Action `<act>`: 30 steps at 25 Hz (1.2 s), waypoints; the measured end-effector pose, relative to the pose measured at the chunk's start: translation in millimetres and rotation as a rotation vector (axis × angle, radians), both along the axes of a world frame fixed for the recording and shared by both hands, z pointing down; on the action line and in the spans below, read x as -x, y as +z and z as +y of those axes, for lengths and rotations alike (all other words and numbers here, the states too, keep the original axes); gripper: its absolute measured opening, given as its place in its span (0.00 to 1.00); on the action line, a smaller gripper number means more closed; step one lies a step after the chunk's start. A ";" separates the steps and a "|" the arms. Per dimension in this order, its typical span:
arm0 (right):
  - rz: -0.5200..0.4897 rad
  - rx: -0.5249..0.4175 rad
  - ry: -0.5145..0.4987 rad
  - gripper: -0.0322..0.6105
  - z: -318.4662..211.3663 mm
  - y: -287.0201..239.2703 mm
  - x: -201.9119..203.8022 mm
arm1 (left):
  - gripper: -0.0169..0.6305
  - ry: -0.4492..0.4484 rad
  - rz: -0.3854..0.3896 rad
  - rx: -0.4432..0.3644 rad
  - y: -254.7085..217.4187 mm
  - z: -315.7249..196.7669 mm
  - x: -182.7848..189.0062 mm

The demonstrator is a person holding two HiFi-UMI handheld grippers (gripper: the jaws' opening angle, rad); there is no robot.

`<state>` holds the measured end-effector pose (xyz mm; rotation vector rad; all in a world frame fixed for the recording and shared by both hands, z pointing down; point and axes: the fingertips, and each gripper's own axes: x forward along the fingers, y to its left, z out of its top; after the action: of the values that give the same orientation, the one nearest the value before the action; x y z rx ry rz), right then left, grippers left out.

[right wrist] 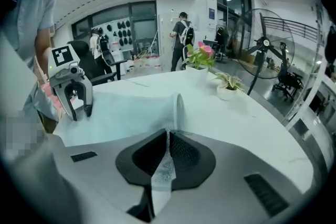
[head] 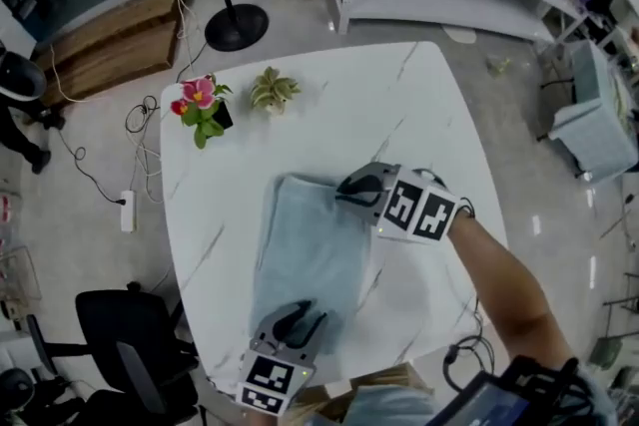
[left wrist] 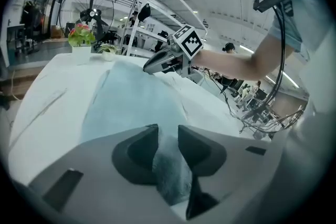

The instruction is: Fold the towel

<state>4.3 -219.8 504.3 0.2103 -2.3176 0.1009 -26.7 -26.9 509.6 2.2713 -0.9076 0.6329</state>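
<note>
Our left gripper (left wrist: 164, 132) clamps its 2 dark jaws on a bunched fold of the pale blue terry towel (left wrist: 131, 97), at the near end of the cloth. Our right gripper (right wrist: 168, 139) pinches a thin edge of the same towel (right wrist: 131, 110). Its jaws are pressed nearly together on the fabric, which rises as a ridge just ahead of them.

In the head view, the left gripper (head: 300, 322) holds the near edge of the towel (head: 310, 254), while the right gripper (head: 354, 190) holds it at the far right corner. Between the 2 grips the towel lies lengthwise on the white marble-patterned table (head: 429, 105).

Near the table's far left corner stand 2 plants close together: a pot of pink flowers (head: 203, 110) and a small pale green plant (head: 273, 91). Beyond the table, the round black base of a standing fan (head: 236, 27) sits on the floor. A black office chair (head: 125, 334) stands at the table's near left side.
</note>
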 end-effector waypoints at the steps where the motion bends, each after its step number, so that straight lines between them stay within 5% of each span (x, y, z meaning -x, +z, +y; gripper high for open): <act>1: 0.004 -0.011 -0.022 0.11 -0.9 -0.4 3.6 | 0.21 -0.003 -0.001 0.005 0.7 -0.4 0.3; 6: -0.045 -0.087 -0.076 0.10 -16.8 -31.2 28.0 | 0.21 -0.029 0.018 0.018 -3.3 -1.5 1.3; 10: 0.141 -0.028 -0.146 0.13 -18.7 6.2 21.6 | 0.21 -0.046 0.023 0.018 -5.9 -3.8 0.8; 15: -0.089 0.067 -0.069 0.24 -32.3 -42.3 49.9 | 0.21 -0.111 0.065 -0.004 -25.6 -7.8 13.5; 20: -0.066 0.039 -0.112 0.25 -36.8 -32.6 84.9 | 0.21 -0.203 0.022 0.011 -30.1 3.3 44.3; 24: -0.012 -0.051 -0.154 0.12 -36.2 -20.5 99.4 | 0.21 -0.216 -0.042 0.056 -10.5 16.7 59.3; 30: -0.205 -0.176 -0.118 0.11 -45.7 -71.8 120.2 | 0.21 -0.234 -0.048 0.088 3.3 29.3 65.0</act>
<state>-115.9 -265.5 432.4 0.1565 -2.5391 -0.1477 -91.7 2.4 513.0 2.0413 -1.1258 0.6121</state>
